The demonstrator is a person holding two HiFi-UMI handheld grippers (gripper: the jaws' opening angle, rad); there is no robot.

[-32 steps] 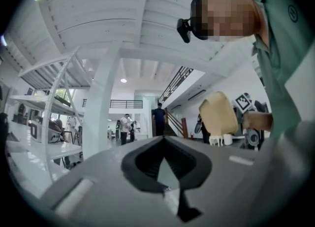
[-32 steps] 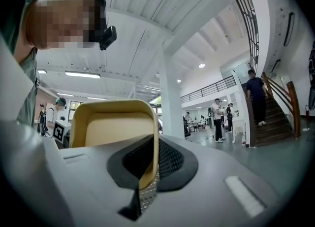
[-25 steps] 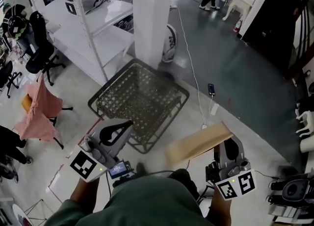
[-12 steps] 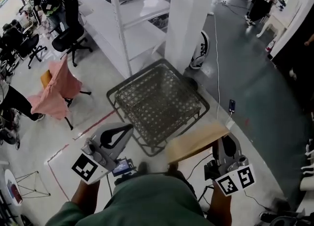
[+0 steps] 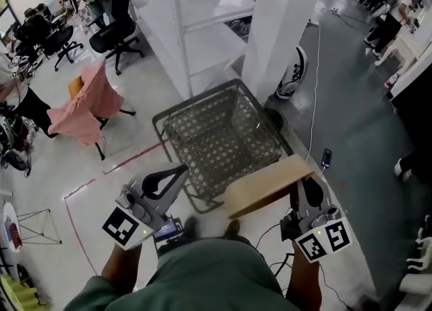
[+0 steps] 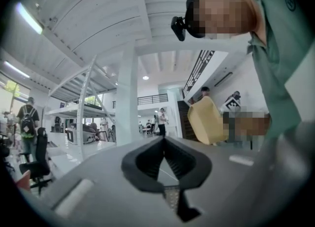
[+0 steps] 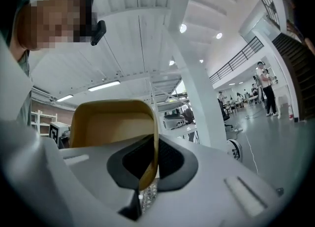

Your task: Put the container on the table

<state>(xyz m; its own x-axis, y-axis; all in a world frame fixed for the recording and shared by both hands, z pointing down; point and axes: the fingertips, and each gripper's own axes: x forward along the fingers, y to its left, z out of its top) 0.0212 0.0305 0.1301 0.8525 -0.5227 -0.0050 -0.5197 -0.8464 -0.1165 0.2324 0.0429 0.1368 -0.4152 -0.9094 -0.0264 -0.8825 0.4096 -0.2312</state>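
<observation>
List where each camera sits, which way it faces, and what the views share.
Head view: on the person's head, facing steeply down at the floor and wire basket; shows green-shirted torso, forearms, left gripper, and right gripper holding the tan container.
Left gripper view: on the left gripper, facing along its shut, empty jaws toward white shelving; shirt at right.
Right gripper view: on the right gripper, facing along jaws shut on the container's wall; shoulder at left.
Shared: the container shows in all three.
</observation>
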